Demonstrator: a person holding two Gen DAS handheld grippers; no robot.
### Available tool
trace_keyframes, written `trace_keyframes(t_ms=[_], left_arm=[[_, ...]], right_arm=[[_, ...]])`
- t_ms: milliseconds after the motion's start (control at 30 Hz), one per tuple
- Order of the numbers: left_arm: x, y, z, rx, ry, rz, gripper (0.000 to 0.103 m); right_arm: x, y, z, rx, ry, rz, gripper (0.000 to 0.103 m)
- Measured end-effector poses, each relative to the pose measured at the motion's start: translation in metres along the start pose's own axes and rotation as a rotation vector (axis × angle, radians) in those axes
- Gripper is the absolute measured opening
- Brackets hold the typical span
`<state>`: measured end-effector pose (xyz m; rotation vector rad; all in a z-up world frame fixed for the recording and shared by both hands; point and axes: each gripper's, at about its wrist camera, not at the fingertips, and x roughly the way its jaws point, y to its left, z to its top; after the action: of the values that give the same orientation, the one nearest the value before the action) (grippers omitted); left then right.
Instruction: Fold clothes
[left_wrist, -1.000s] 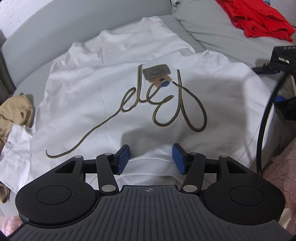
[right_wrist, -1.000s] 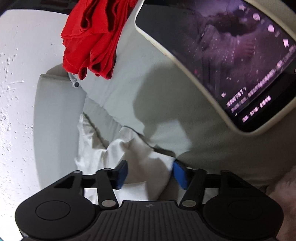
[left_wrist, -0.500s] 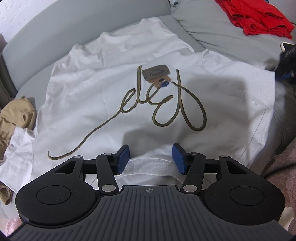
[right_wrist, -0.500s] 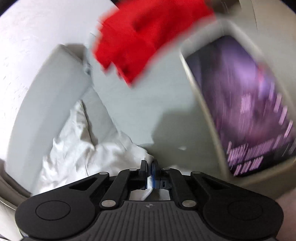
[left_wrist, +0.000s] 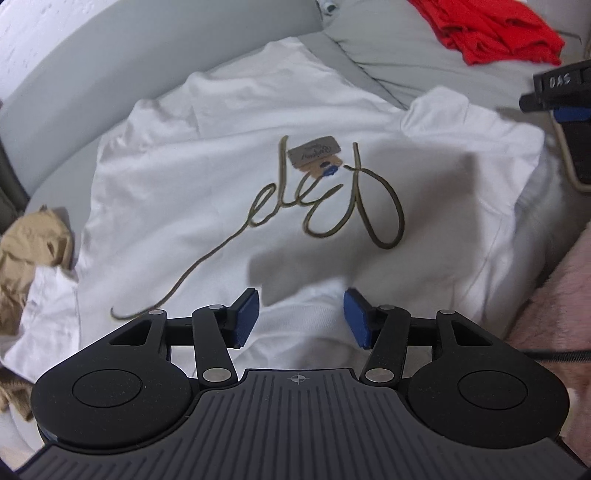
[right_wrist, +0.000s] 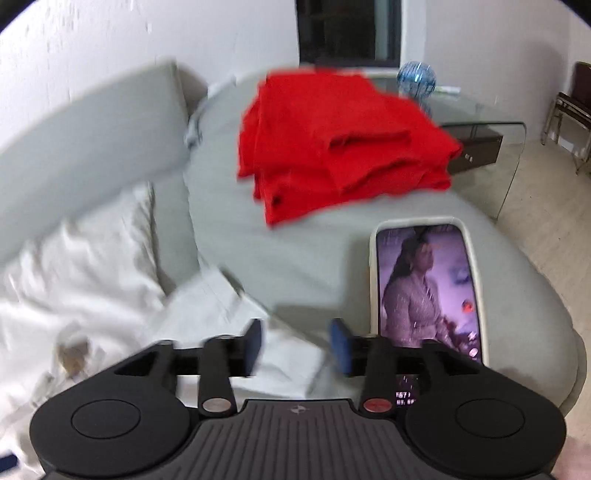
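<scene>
White shirt (left_wrist: 229, 192) edge seemingly between parted left claw (left_wrist: 301, 317) pads.

Both wrist views look steeply down, sharing the red clothes (left_wrist: 495, 29).

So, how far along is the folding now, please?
Done: the red garment lies folded on the grey sofa. In hand: the white shirt lies spread out; the right hand-held gripper has just been opening, with nothing gripped, and the left hand-held gripper is open over the hem. Left: the folds themselves, then the tan garment.
</scene>
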<state>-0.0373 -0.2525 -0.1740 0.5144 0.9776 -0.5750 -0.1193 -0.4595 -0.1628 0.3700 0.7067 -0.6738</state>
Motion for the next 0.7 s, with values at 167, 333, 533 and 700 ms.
trace_keyframes(t_ms=[167, 333, 533, 700], left_arm=[[-0.022, 0.026, -0.024, -0.054, -0.018, 0.003, 0.057], [-0.029, 0.062, -0.045, -0.171, -0.013, 0.032, 0.057], [-0.019, 0.091, -0.057, -0.28, 0.002, 0.063, 0.057], [0.001, 0.097, -0.065, -0.288, 0.04, 0.051, 0.055]], right_arm=[[-0.023, 0.024, -0.006, -0.103, 0.126, 0.238, 0.048], [-0.027, 0.063, -0.041, -0.236, 0.36, 0.44, 0.034], [-0.035, 0.109, -0.07, -0.401, 0.38, 0.489, 0.026], [-0.016, 0.14, -0.086, -0.506, 0.428, 0.394, 0.027]])
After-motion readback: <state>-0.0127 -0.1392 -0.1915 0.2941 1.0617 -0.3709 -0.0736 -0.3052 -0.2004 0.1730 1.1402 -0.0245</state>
